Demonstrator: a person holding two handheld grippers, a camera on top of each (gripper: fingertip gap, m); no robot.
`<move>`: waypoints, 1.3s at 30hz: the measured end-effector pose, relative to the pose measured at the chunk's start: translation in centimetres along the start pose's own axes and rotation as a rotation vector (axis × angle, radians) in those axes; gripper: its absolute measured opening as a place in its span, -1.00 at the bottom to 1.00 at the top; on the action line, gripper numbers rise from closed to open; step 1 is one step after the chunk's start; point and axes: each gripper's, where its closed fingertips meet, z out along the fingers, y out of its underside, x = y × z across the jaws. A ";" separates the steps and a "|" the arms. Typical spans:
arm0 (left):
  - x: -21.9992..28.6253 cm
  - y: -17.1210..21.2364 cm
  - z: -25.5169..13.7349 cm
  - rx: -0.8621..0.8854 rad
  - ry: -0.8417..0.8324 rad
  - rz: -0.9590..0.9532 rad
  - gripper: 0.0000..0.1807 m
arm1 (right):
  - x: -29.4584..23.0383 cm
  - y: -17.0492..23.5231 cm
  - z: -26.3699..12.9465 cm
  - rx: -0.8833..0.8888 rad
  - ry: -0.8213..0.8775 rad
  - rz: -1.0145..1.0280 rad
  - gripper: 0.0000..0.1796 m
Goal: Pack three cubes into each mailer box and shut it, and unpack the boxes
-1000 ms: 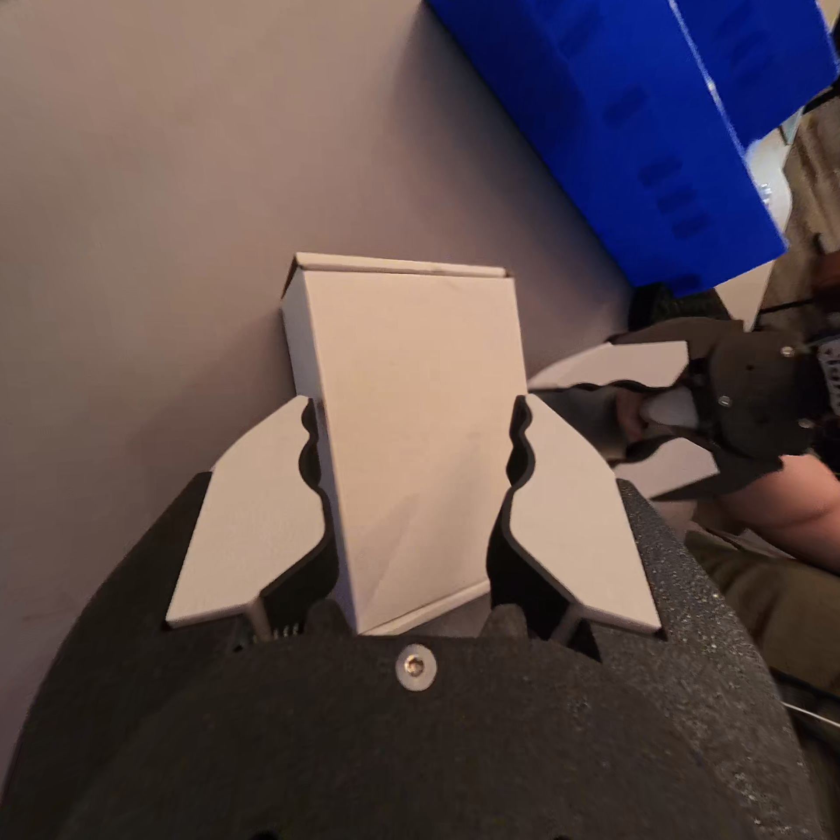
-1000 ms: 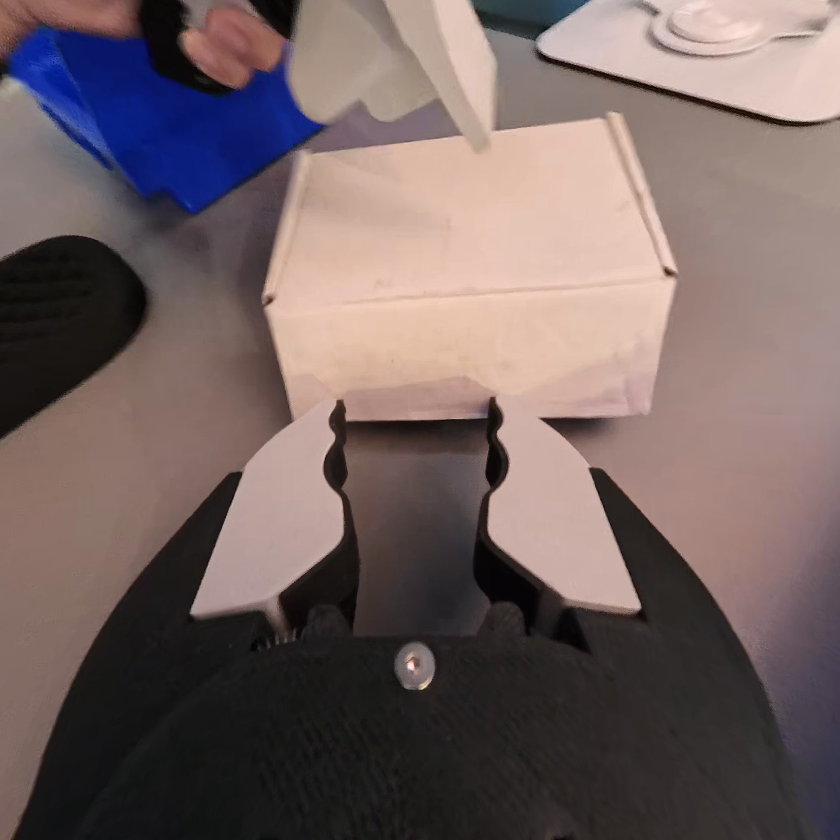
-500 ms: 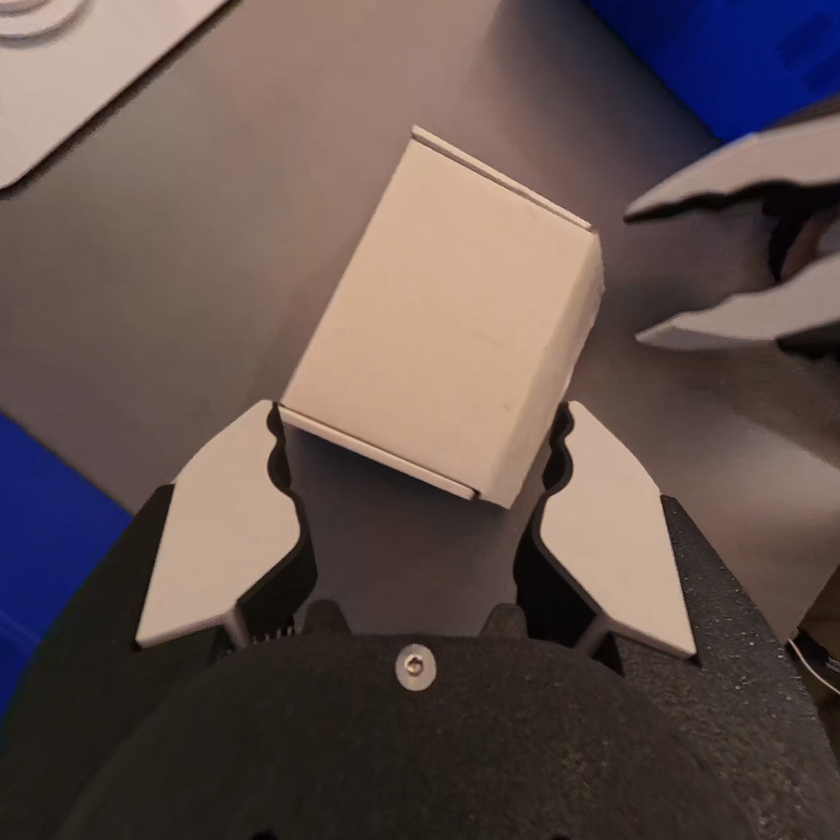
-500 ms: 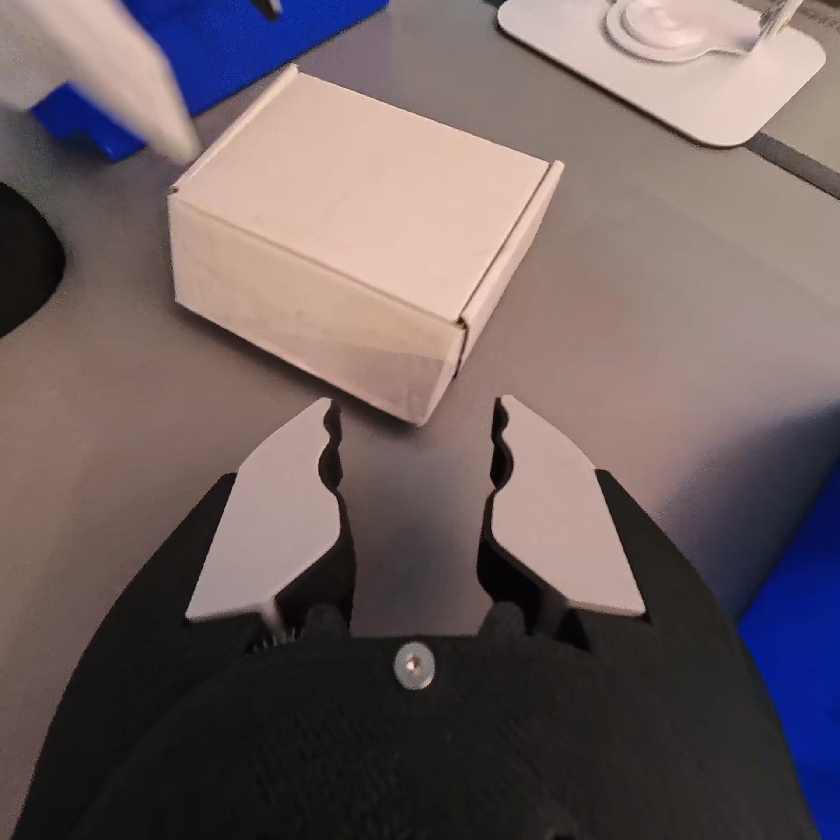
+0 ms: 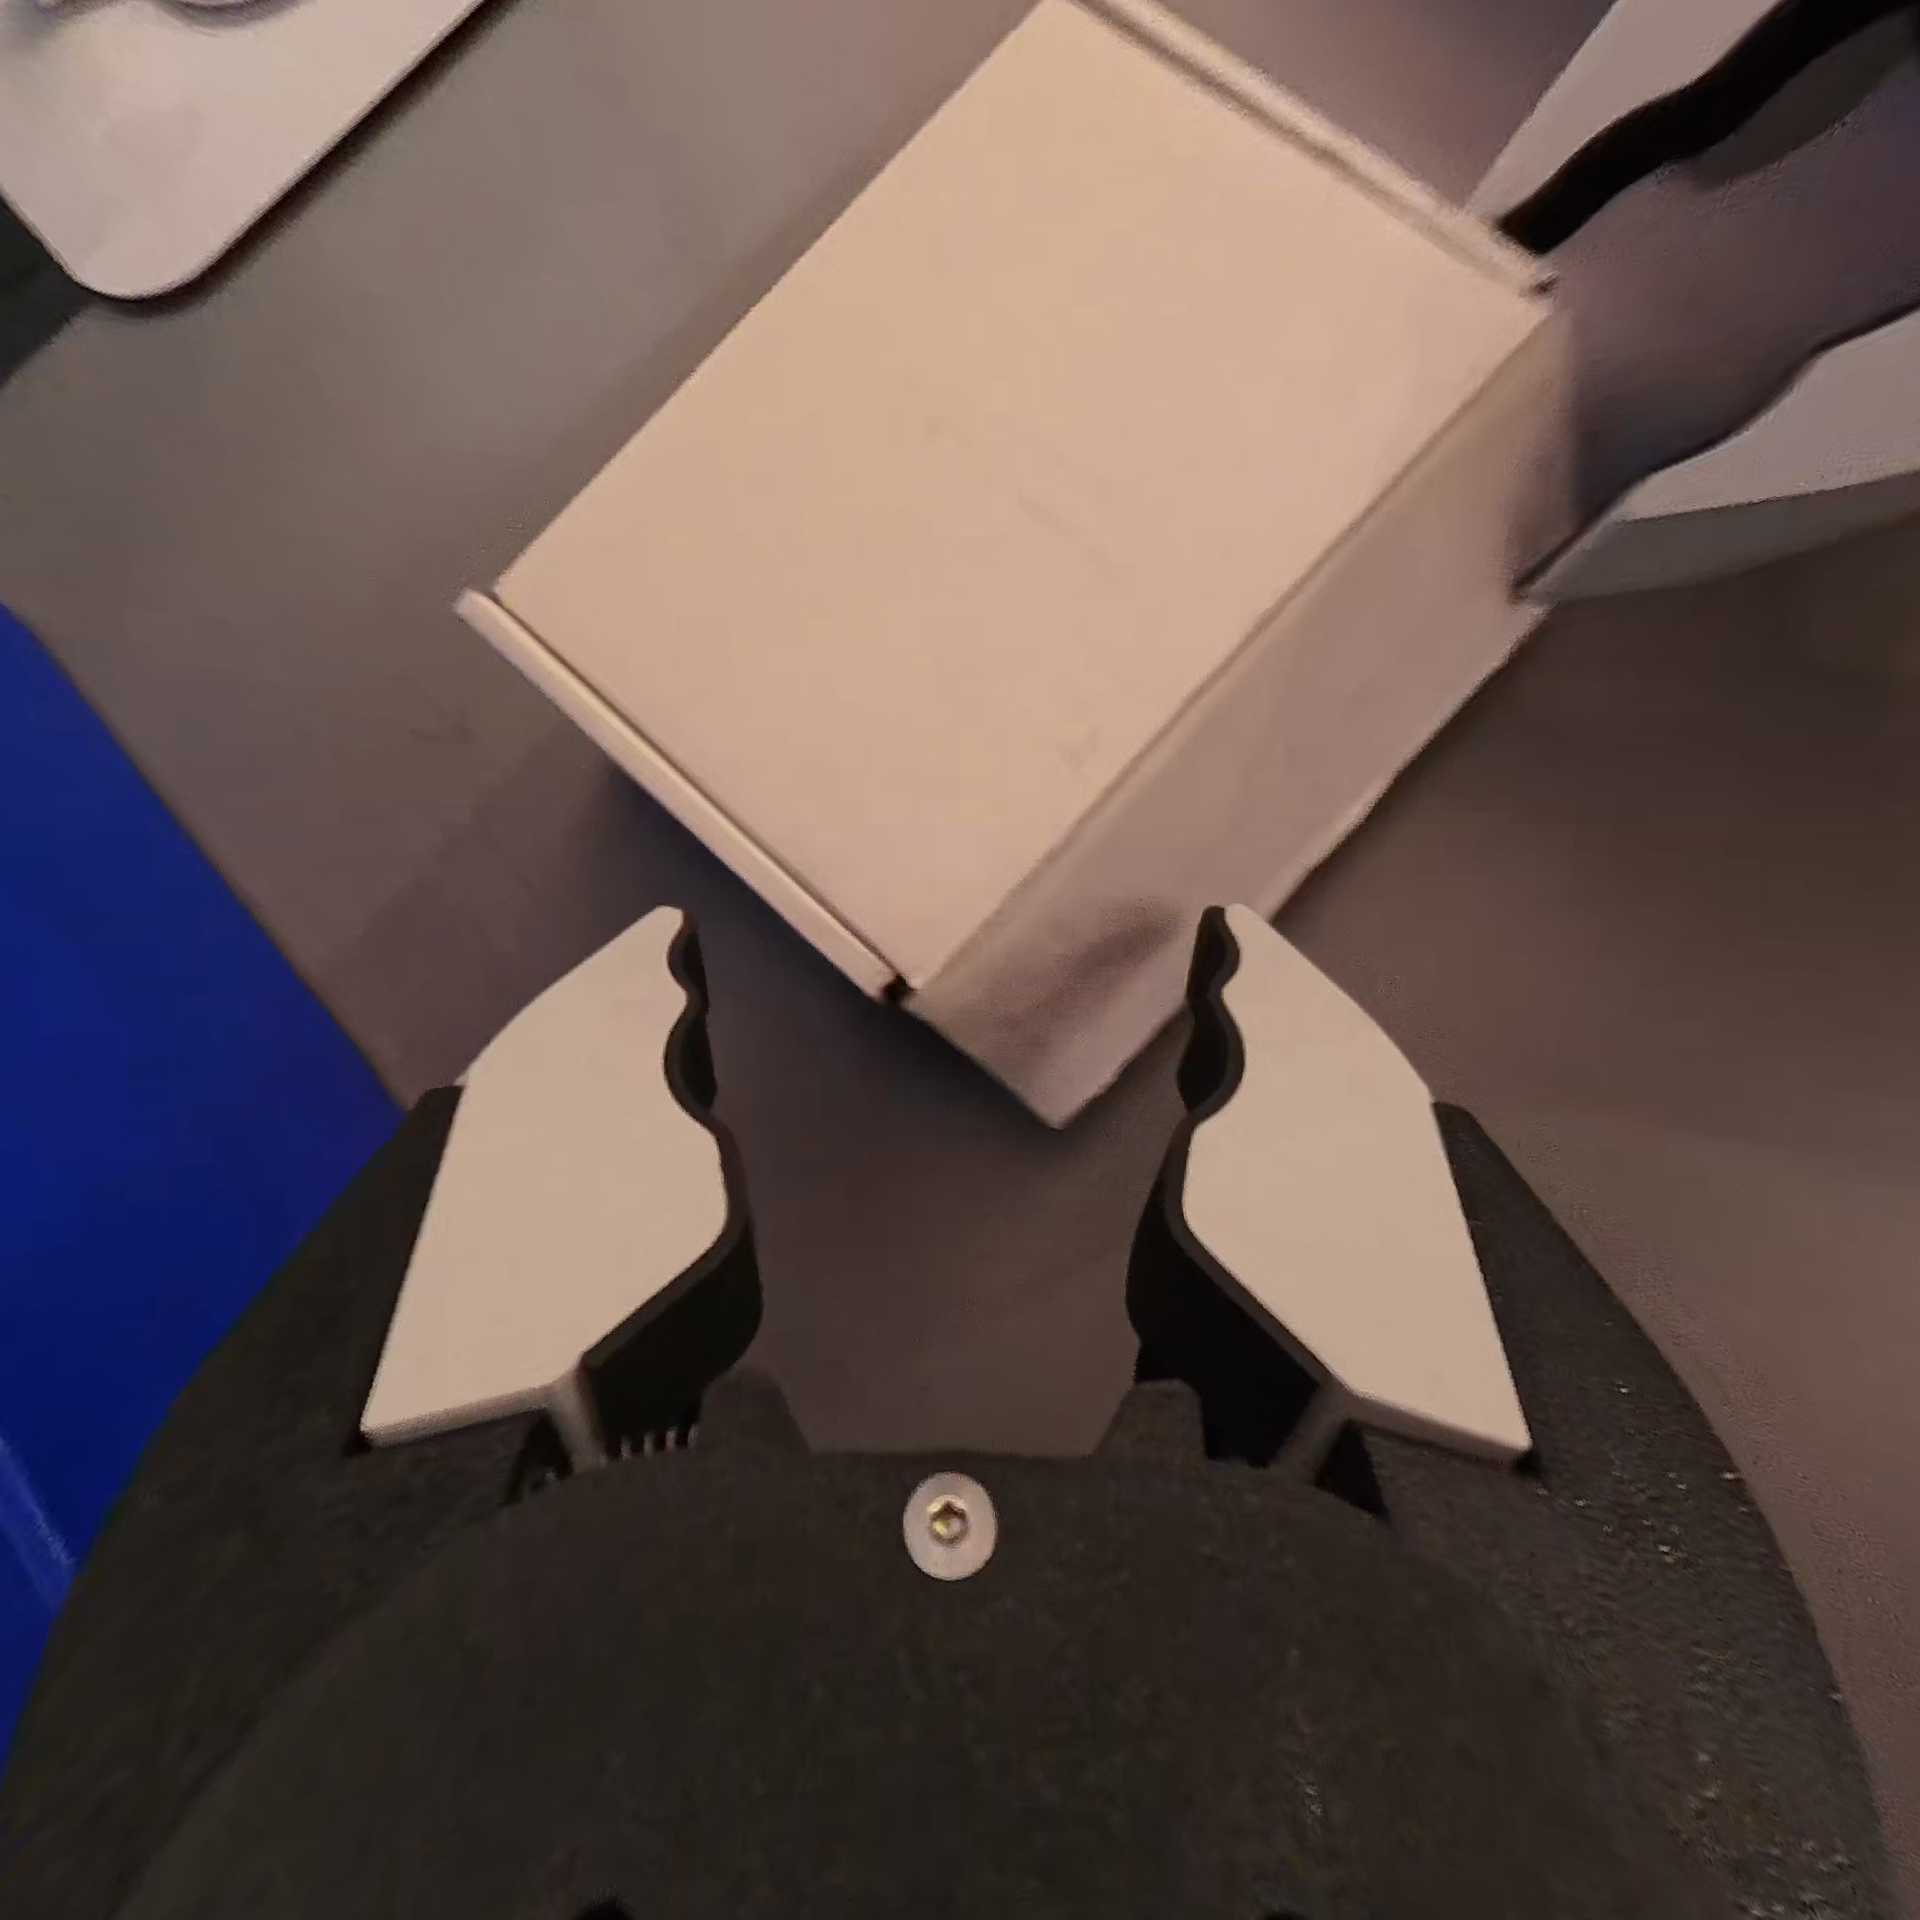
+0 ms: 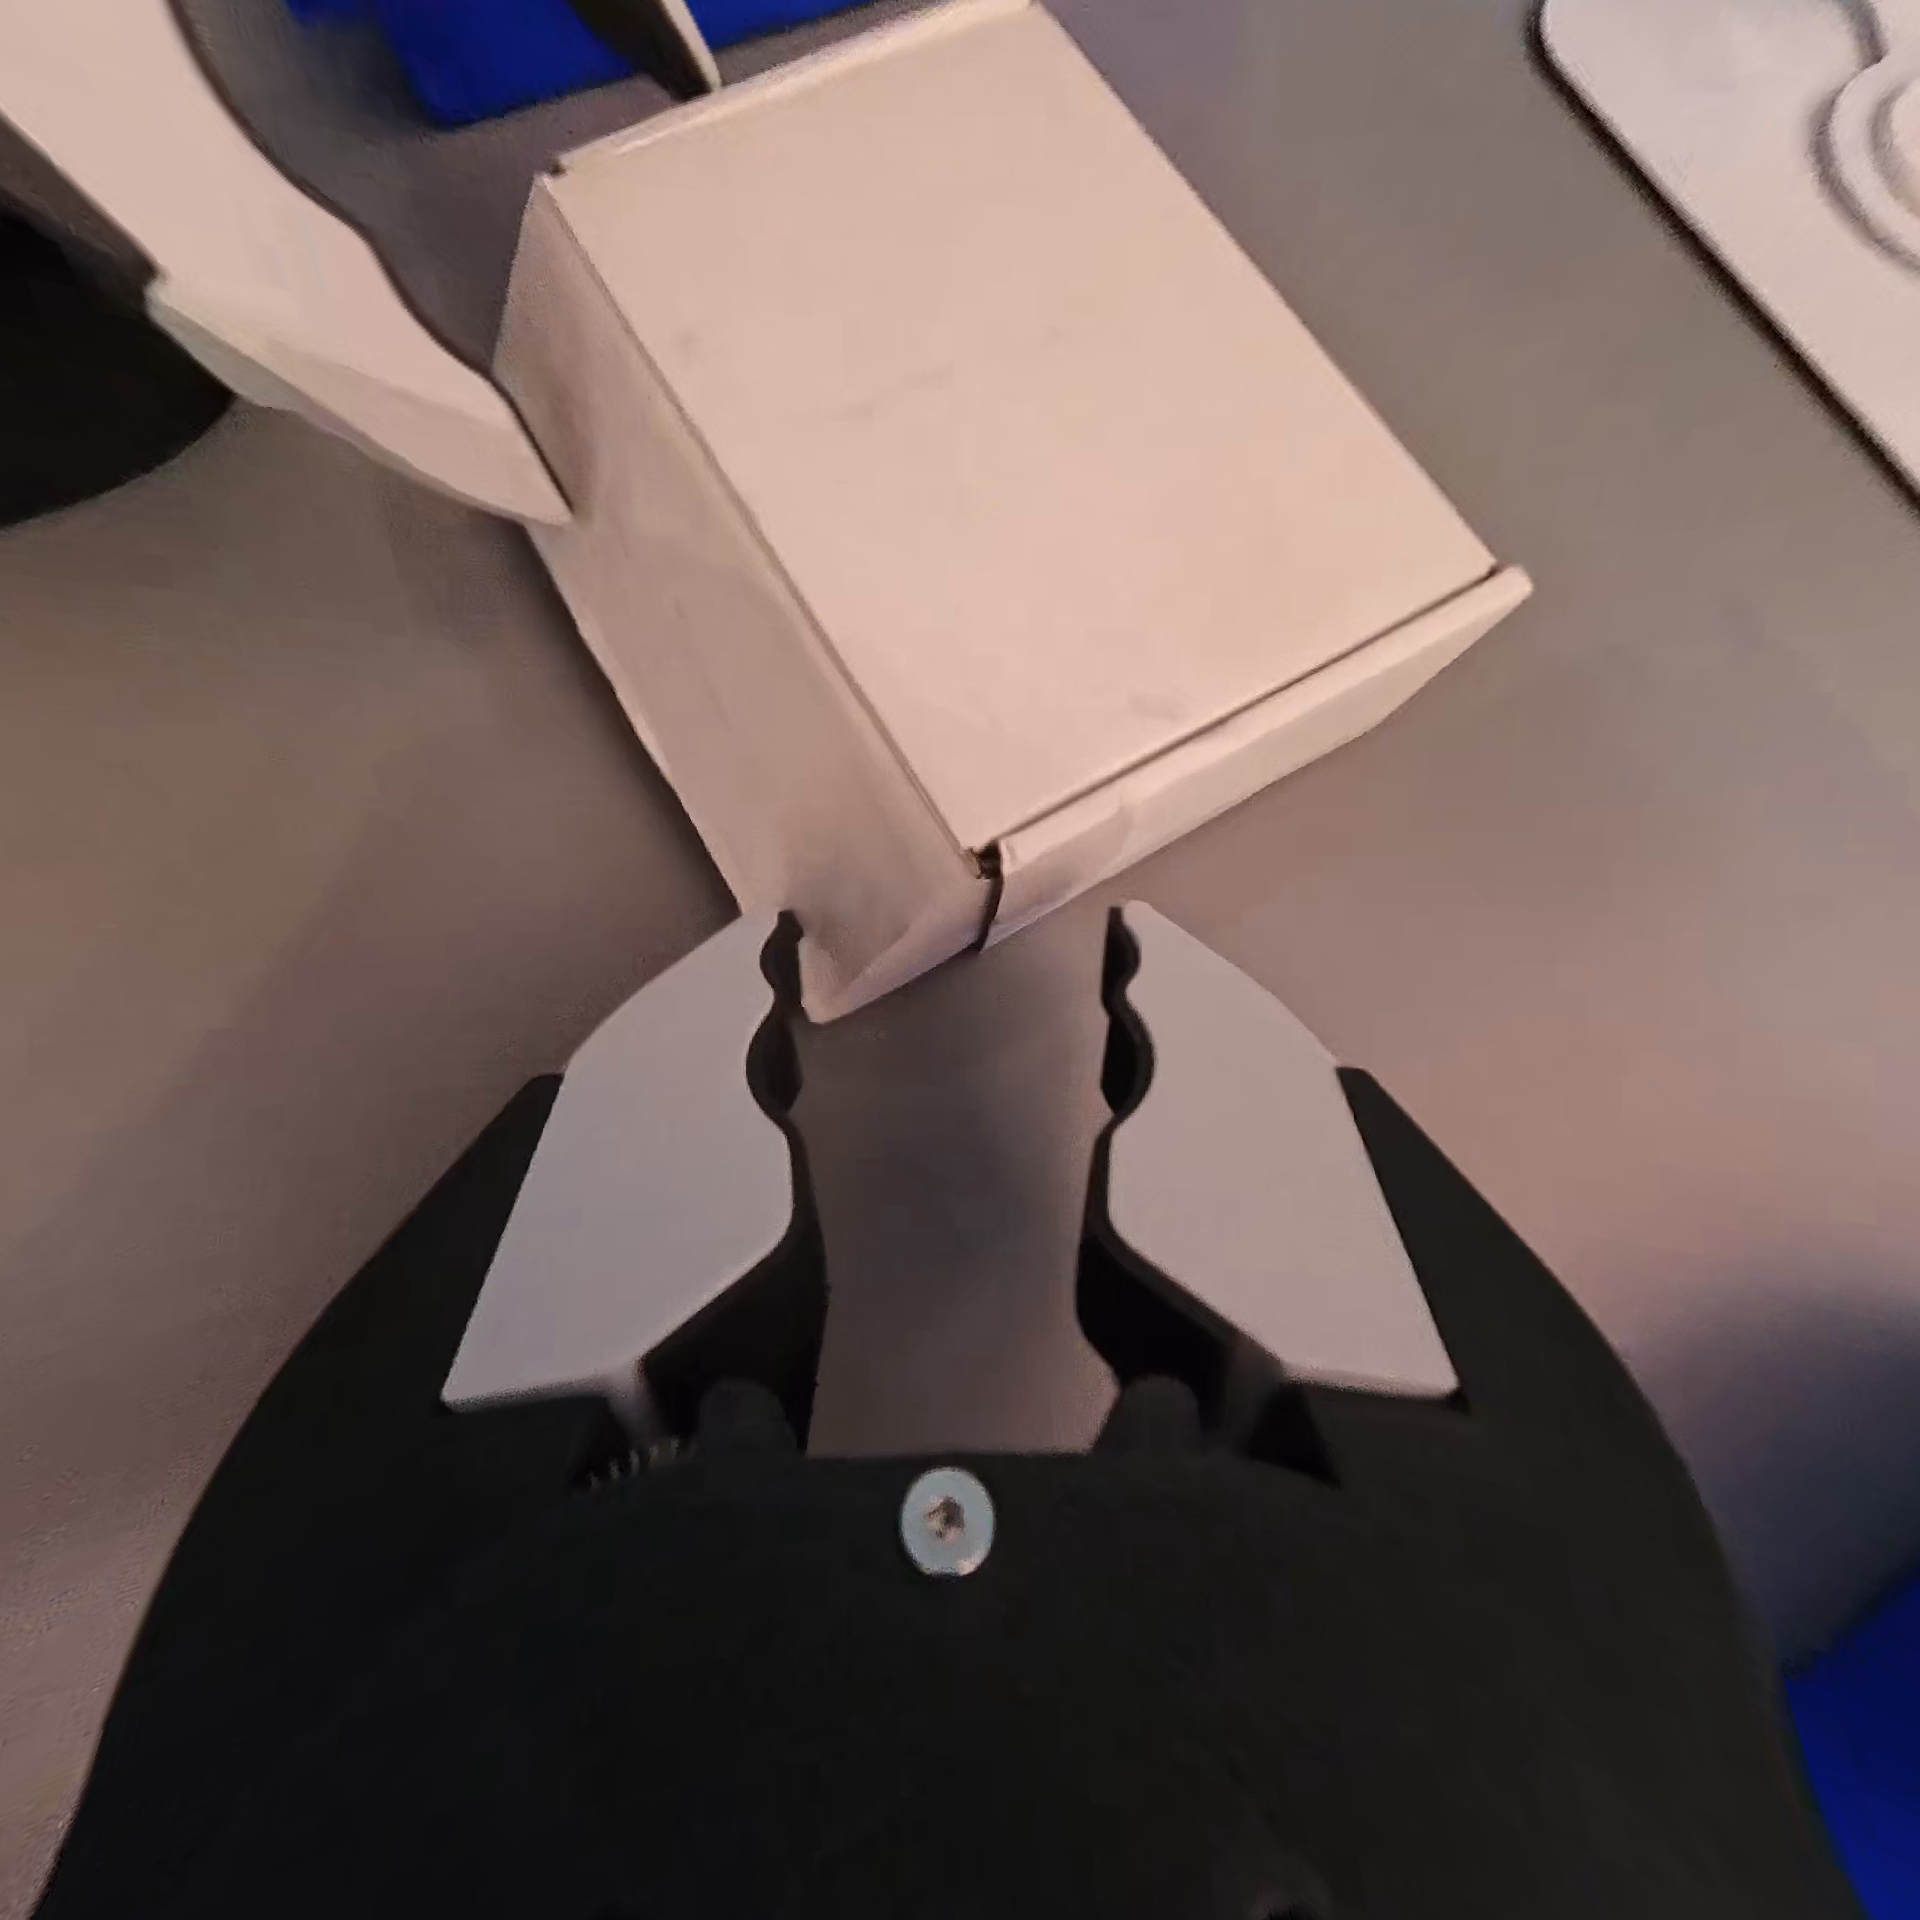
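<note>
A closed white mailer box (image 5: 997, 520) lies flat on the grey table. In the left wrist view, my left gripper (image 5: 948, 925) is open, and the box's near corner pokes between its fingertips. In the right wrist view, the same box (image 6: 987, 468) lies just ahead of my right gripper (image 6: 953, 920), which is open, with a box corner at its left fingertip. The two grippers are at opposite ends of the box. The right gripper's fingers (image 5: 1714, 499) show at the box's far side, and a left gripper finger (image 6: 343, 343) touches its side wall. No cubes are in view.
A blue bin (image 5: 125, 1039) stands close on the left gripper's left. More blue shows behind the box (image 6: 499, 62) and at the lower right (image 6: 1849, 1714). A white pad (image 5: 208, 135) lies on the far table and also shows in the right wrist view (image 6: 1766, 208). A black object (image 6: 62, 395) lies at the left.
A second ago the box sat between my left gripper's fingers. That gripper has drawn back and the box now lies ahead of its tips. My right gripper has swung round and closed in on a box corner.
</note>
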 end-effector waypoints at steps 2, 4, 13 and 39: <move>0.2 0.0 0.6 -0.009 0.027 0.005 -0.04 | 0.5 -0.3 0.1 0.027 0.040 0.008 -0.35; 0.7 -0.2 0.9 0.002 0.102 -0.050 -0.07 | 0.6 -0.5 0.6 0.053 0.034 0.017 -0.38; 0.8 1.0 2.3 -0.023 0.148 -0.063 -0.06 | 0.7 -0.8 0.9 0.092 0.030 0.006 -0.47; 5.4 -1.2 -3.3 0.266 0.213 -0.230 -0.47 | 2.6 -5.7 -4.5 0.105 0.168 -0.126 -0.67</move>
